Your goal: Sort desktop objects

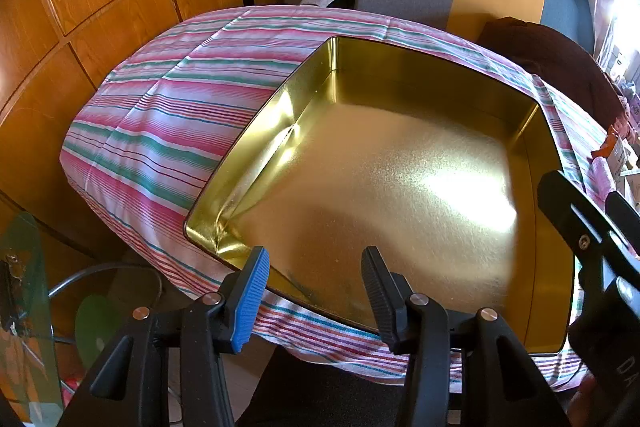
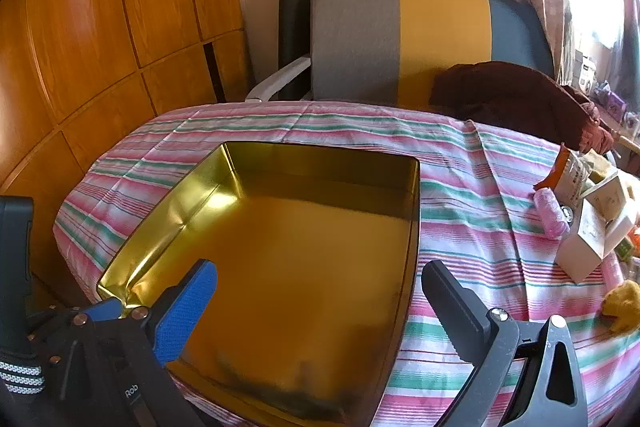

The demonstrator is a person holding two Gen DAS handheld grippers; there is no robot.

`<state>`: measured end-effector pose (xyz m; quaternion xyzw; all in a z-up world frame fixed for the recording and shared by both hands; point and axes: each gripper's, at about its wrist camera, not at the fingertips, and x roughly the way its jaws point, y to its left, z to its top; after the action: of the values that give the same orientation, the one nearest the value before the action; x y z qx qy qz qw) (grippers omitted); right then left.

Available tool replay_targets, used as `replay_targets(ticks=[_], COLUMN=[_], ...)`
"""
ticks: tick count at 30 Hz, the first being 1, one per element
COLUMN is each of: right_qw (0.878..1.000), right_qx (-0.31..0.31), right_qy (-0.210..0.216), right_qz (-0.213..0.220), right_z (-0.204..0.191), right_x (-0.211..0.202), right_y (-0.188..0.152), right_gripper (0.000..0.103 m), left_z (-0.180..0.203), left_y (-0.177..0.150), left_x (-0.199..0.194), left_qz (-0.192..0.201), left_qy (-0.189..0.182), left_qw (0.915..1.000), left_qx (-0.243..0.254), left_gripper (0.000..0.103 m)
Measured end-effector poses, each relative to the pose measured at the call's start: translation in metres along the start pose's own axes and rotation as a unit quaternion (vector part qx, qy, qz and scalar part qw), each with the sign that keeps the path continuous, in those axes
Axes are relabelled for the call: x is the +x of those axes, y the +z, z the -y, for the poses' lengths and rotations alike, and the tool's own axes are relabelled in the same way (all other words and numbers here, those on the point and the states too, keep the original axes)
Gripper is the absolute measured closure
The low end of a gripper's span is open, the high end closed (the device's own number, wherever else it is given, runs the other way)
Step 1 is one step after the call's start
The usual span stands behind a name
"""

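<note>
We hold the left tool and the right tool spread and holding nothing above the near edge of the striped-cloth tabletop. The shiny square gold metal tin near the tabletop's left edge holds nothing yet. By our judgement sorting has barely begun: the pink roll, white cardboard boxes and yellow lump wait clustered at the right edge.

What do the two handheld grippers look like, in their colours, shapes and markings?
Both match: the left gripper and right gripper have black plastic frames with silver rivets and triangular cut-outs. Each has one finger with a ribbed blue pad and one with a ribbed black pad. White lettering starting "Rob" marks the right one; a black-and-white striped band shows at the right view's lower left.
</note>
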<state>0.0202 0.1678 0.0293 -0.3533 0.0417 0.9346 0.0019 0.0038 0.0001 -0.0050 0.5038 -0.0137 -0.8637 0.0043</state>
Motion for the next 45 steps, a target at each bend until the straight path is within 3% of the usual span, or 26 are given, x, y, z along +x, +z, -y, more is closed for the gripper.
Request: replay_targets(ticks=[18,30,39,45], right_qw=[1.000,0.996,0.990,0.978], right_qx=[0.022,0.075,0.117,0.160], right_qy=[0.004,-0.039,-0.076,-0.123], right_qz=[0.011,0.024,0.029,0.044], right_z=[0.022,0.083,0.145,0.209], right_x=[-0.009,-0.024,-0.039,-0.056], right_y=[0.000,-0.004,-0.017,-0.021], right_gripper=[0.000,0.000,0.000,0.006], left_z=[0.010,0.050,0.105,0.149], left_y=[0.000,0.007,0.015,0.015], left_x=[-0.006,-0.019,-0.036,-0.047], left_qz=[0.000,0.019,0.042,0.047], left_qy=[0.014,0.007,-0.041,-0.083], left_qw=[0.9999,0.9982,0.9912,0.9794], left_qx=[0.008,0.057,0.119,0.178], left_gripper=[0.055,0.054,0.054,0.053])
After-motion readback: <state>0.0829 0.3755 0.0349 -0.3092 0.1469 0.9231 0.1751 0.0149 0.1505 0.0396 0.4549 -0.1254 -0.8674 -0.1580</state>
